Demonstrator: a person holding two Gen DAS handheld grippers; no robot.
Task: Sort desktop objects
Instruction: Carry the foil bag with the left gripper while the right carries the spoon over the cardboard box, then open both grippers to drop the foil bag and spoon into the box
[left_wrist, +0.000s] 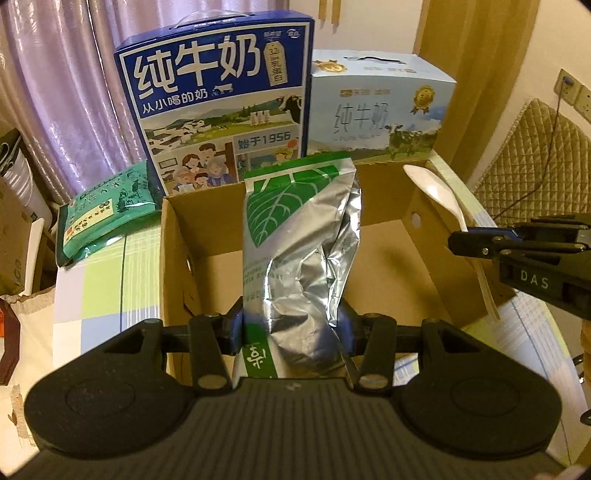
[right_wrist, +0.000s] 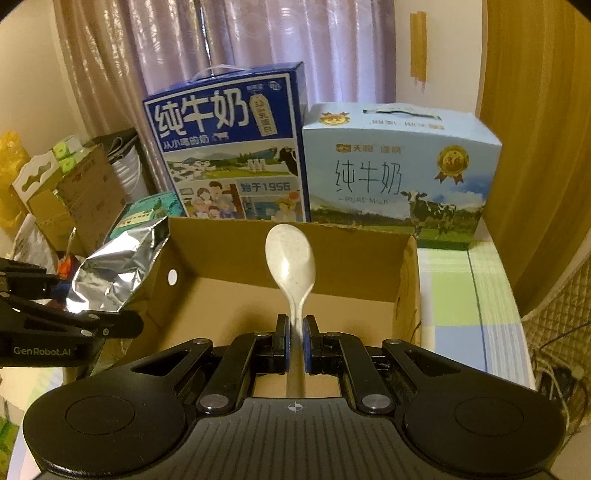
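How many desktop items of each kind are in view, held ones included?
Milk cartons: 2, dark blue carton and light blue carton
Pouches: 2, silver-green pouch in left gripper, teal pouch
Spoons: 1, white spoon in right gripper
Cardboard boxes: 1, open box
Total: 6

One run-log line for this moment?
left gripper: holds silver-green foil pouch | right gripper: holds white plastic spoon | both above brown cardboard box

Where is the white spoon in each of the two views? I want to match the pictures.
Left wrist view: the white spoon is at the upper right, over the right wall of the cardboard box, held by the right gripper.
Right wrist view: the spoon stands in the centre, bowl up, its handle between the fingers.
Shared landmark: the dark blue milk carton behind the box.
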